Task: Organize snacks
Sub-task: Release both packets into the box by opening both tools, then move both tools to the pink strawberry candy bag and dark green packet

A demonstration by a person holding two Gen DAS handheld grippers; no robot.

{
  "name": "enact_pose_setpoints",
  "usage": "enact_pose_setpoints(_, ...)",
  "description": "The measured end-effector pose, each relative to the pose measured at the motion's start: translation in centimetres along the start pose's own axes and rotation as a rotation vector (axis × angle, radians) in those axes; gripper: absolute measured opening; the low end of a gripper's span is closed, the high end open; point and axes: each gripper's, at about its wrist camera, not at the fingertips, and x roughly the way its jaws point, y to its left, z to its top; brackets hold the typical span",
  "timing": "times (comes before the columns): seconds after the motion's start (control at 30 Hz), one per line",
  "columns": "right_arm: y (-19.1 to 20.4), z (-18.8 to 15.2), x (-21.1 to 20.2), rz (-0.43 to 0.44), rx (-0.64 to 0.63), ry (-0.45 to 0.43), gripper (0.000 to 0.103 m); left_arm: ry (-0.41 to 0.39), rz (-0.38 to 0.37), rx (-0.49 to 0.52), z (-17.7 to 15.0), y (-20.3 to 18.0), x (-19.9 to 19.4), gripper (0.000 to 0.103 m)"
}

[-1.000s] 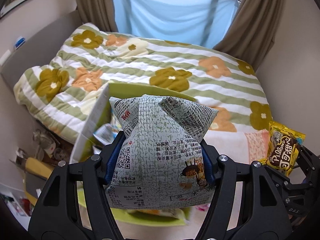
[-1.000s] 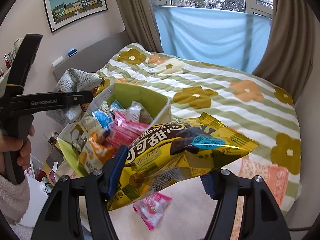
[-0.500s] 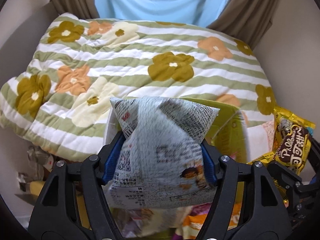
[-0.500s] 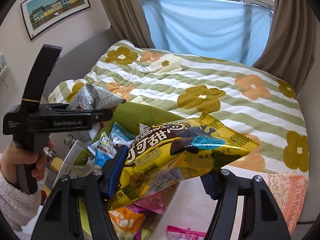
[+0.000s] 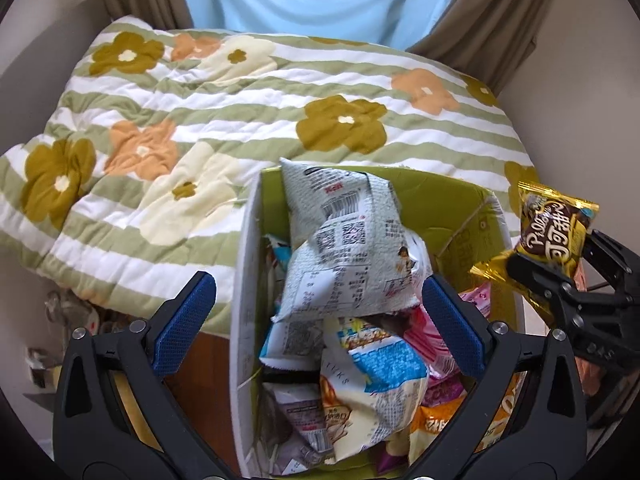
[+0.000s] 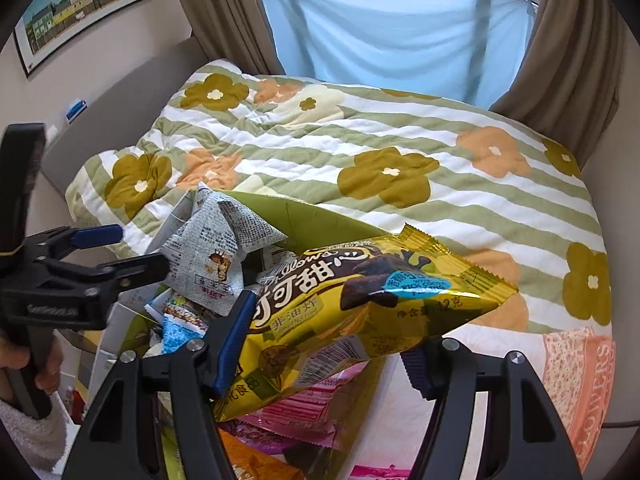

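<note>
My left gripper (image 5: 316,312) is open above a green cardboard box (image 5: 452,208) full of snack packets. A grey newsprint-patterned snack bag (image 5: 348,244) lies loose on top of the pile, between and beyond the blue pads, touching neither clearly. It also shows in the right wrist view (image 6: 216,256), by the left gripper (image 6: 120,252). My right gripper (image 6: 324,340) is shut on a yellow chocolate snack packet (image 6: 372,300) and holds it over the box's right side; that packet shows in the left wrist view (image 5: 556,232).
The box stands at the edge of a bed with a green-striped flower quilt (image 5: 224,120). Pink, orange and blue packets (image 5: 384,376) fill the box. A pink floral cloth (image 6: 576,376) lies at the right. Clutter sits on the floor at the left (image 5: 68,320).
My left gripper has opened and let go of the grey bag, which has dropped onto the pile in the box. Both grippers have moved over the box.
</note>
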Motion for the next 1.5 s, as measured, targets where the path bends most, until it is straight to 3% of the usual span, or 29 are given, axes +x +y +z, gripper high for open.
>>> enact_pose_setpoints(0.13, 0.3, 0.7, 1.6, -0.004, -0.044, 0.040, 0.063, -0.014, 0.004, -0.022, -0.5, 0.7, -0.8, 0.102)
enact_pose_setpoints(0.23, 0.5, 0.8, 2.7, -0.054, -0.062, 0.075, 0.069, -0.018, 0.013, -0.021, -0.9, 0.8, -0.8, 0.102)
enact_pose_setpoints(0.3, 0.6, 0.7, 2.4, -0.063, -0.067, 0.054, 0.088, -0.016, 0.016, -0.026, -1.3, 1.0, -0.8, 0.102)
enact_pose_setpoints(0.33, 0.6, 0.6, 2.1, -0.059, -0.066, 0.043, 0.091, -0.016, 0.015, -0.030, -1.5, 0.9, -0.9, 0.102)
enact_pose_setpoints(0.97, 1.0, -2.0, -3.8, -0.068, 0.026, -0.046, 0.092, -0.063, 0.009, -0.003, -4.4, -0.6, -4.6, 0.102)
enact_pose_setpoints(1.23, -0.9, -4.5, -8.5, -0.053, 0.047, -0.110, 0.092, -0.127, 0.024, 0.007, -6.1, -4.6, -8.6, 0.102)
enact_pose_setpoints(1.5, -6.5, -9.3, -14.7, -0.036, 0.046, -0.156, 0.092, -0.158, 0.009, 0.019, -10.5, -14.6, -10.8, 0.102)
